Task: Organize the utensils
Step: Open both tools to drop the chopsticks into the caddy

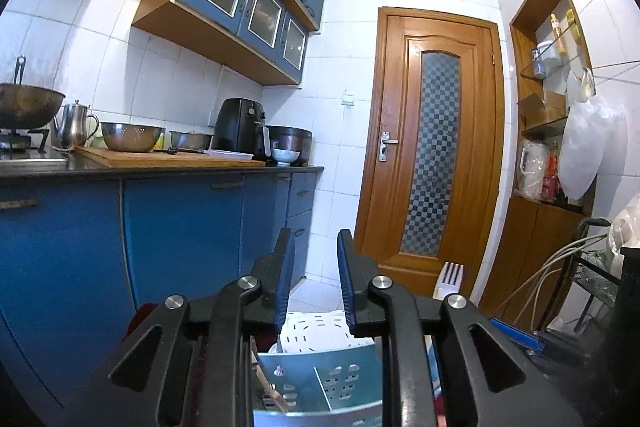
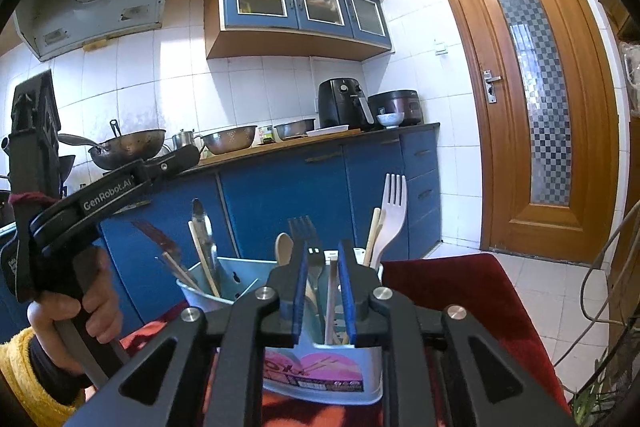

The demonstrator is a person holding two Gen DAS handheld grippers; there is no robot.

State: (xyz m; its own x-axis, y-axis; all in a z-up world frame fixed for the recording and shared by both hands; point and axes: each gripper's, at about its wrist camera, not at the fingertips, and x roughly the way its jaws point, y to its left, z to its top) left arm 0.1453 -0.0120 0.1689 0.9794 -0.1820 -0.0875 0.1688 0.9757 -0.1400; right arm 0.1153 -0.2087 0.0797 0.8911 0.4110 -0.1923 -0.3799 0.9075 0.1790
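Blue-cabinet kitchen. Right tongs spread, empty, over utensil caddy; left tongs spread, empty, above it.

White lettering "GenRobot.AI" runs along the black plastic arm of the left hand-held gripper. The pink label on the pale blue perforated utensil caddy is too blurred to read.

Upright utensils crowd the holder: white fork at one o'clock, tongs at eleven; gaps narrow.
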